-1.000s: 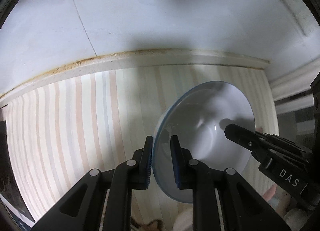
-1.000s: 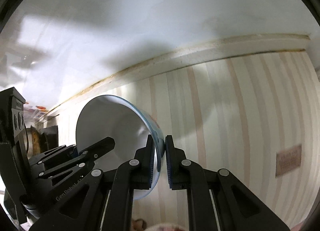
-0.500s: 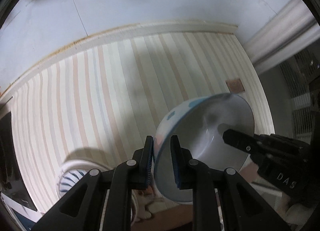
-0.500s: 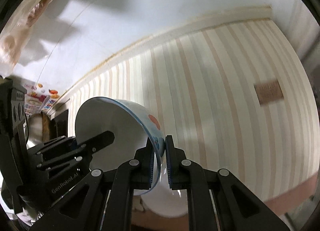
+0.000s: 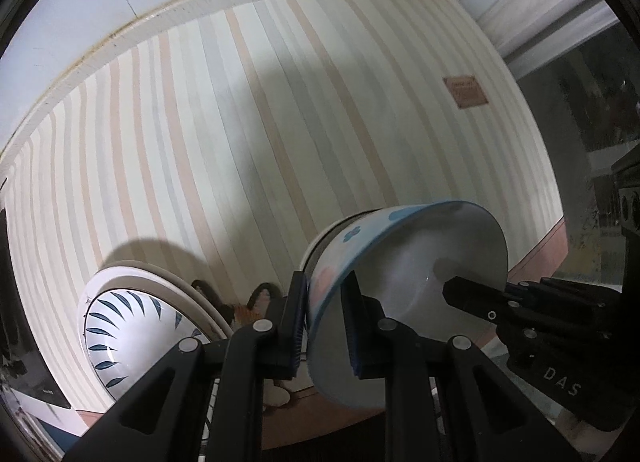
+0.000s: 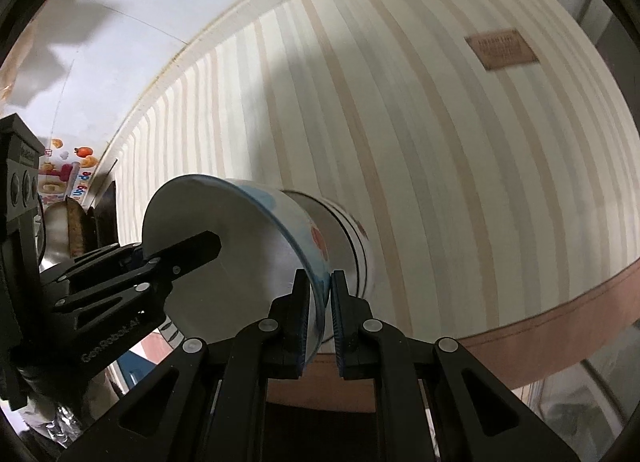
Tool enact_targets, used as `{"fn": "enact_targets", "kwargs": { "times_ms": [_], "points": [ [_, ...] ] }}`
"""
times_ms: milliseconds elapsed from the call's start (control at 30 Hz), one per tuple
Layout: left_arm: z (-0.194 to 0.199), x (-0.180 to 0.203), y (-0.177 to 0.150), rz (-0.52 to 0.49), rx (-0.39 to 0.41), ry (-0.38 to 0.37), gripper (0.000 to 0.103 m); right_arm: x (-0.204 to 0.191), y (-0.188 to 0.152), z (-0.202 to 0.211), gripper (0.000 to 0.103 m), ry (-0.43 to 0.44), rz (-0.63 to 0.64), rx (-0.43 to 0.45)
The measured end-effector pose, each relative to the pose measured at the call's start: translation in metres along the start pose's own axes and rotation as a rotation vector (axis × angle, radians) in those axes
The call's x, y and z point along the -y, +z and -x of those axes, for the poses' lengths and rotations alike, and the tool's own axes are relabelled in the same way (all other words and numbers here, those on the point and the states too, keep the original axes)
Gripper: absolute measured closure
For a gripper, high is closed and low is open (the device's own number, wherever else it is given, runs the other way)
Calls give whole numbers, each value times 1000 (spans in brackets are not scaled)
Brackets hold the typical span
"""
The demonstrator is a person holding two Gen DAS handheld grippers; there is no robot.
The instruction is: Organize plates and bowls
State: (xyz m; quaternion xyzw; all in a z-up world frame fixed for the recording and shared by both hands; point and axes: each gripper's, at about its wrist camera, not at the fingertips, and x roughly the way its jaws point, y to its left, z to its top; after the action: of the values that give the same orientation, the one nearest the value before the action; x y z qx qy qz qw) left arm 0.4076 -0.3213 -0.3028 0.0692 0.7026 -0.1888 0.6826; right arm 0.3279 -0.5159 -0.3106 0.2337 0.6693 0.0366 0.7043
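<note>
A white bowl (image 5: 404, 286) with a blue rim and blue and pink marks is held tilted in the air, its opening facing sideways. My left gripper (image 5: 324, 322) is shut on its rim on one side. My right gripper (image 6: 320, 318) is shut on the opposite rim of the bowl (image 6: 224, 262). Each gripper shows in the other's view, with one finger (image 5: 476, 298) inside the bowl. A white plate (image 5: 132, 326) with blue leaf marks stands tilted at lower left in the left wrist view, on top of another plate.
A striped cloth (image 5: 240, 142) covers the table, with a brown label (image 5: 466, 91) and a brown edge band (image 6: 560, 326). A white wall runs behind. A metal pot (image 6: 60, 238) and a printed package (image 6: 72, 174) stand at the left.
Both grippers have tilted downward with the bowl, so more of the table and its near edge show. The leaf plate has come further into the left view.
</note>
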Motion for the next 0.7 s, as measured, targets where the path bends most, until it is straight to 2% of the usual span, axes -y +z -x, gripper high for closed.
{"fn": "enact_targets", "kwargs": {
  "times_ms": [200,367,700],
  "points": [
    [-15,0,1,-6,-48,22,88,7,1,-11,91,2,-32,-54],
    [-20,-1,-2,-6,-48,34,88,6,6,-19,90,-5,-37,-88],
    [-31,-1,-10,8,-58,45,88,-2,12,-17,88,-48,-21,-68]
  ]
}}
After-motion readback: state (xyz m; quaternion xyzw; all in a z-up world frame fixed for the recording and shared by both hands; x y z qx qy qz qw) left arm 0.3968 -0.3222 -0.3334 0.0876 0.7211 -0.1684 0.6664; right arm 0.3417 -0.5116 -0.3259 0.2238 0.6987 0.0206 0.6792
